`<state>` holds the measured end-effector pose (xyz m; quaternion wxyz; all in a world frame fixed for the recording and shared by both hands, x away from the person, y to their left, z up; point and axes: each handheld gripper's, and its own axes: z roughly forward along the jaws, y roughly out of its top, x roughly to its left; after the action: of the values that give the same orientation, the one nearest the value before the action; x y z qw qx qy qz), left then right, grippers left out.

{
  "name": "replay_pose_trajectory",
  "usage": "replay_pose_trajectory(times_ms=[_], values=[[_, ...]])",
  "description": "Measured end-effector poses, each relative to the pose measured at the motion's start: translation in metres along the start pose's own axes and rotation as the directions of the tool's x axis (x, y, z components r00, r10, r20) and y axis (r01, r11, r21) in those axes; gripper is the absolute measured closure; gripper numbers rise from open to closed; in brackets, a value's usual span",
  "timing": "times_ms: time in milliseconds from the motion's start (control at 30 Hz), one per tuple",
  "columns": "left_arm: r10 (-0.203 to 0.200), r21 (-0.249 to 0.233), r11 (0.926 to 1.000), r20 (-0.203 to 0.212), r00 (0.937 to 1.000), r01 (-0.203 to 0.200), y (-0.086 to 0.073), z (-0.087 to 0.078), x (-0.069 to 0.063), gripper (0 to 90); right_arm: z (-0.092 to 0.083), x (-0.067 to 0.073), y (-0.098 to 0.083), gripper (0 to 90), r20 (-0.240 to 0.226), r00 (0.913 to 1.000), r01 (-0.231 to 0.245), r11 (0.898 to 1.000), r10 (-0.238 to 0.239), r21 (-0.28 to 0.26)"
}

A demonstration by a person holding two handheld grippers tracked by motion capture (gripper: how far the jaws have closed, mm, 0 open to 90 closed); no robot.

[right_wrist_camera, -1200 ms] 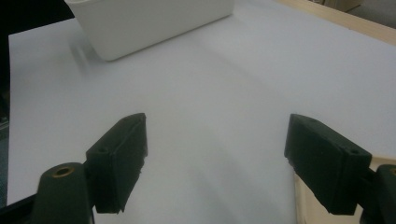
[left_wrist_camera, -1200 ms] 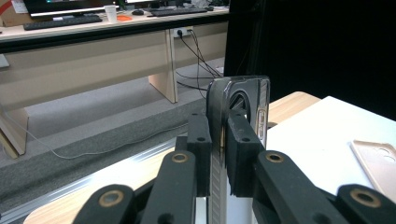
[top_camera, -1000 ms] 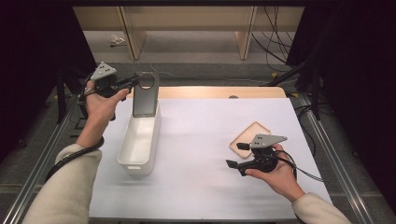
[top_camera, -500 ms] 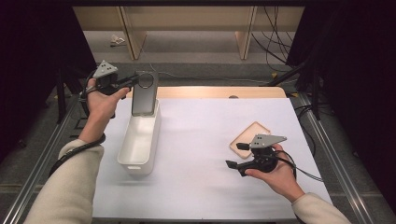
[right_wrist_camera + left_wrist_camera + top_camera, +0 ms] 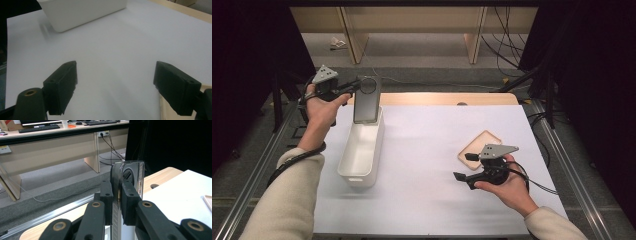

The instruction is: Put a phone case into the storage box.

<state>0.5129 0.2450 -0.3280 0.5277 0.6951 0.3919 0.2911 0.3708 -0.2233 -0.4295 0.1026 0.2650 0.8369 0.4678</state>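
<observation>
Our left gripper (image 5: 357,87) pinches a phone (image 5: 365,100) by its top edge, hanging over the bin (image 5: 360,150) below. The thin grip could let it slip or swing. Our right gripper (image 5: 466,166) rests open.

place: office-like lab, probably | upper left: long desk (image 5: 50,147) with keyboards (image 5: 37,128) | centre: wall sockets (image 5: 103,133), trailing cables (image 5: 112,147) | dark curtains (image 5: 170,145) around the table (image 5: 452,130)
</observation>
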Motion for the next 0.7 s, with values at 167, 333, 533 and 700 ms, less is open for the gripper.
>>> replay_pose_trajectory(times_ms=[167,333,533,700], values=[[-0.007,-0.001,1.0000,-0.003,1.0000,0.007,-0.001,0.003,0.003,81.0,0.000,0.000,0.000,20.2,0.000,1.0000,-0.001,1.000,0.001,0.002],[-0.005,-0.001,1.0000,-0.005,1.0000,0.005,-0.001,0.005,0.004,81.0,0.000,0.000,0.000,20.2,0.000,1.0000,0.000,1.000,0.000,0.000],[0.003,0.002,1.0000,-0.014,0.9999,-0.003,-0.002,0.007,0.007,81.0,0.000,0.000,0.000,20.3,0.000,1.0000,0.001,1.000,-0.001,0.000],[0.007,0.019,0.9998,-0.020,0.9998,-0.007,-0.006,0.013,0.009,81.0,0.000,0.000,0.000,20.3,0.000,1.0000,0.001,1.000,-0.001,0.001]])
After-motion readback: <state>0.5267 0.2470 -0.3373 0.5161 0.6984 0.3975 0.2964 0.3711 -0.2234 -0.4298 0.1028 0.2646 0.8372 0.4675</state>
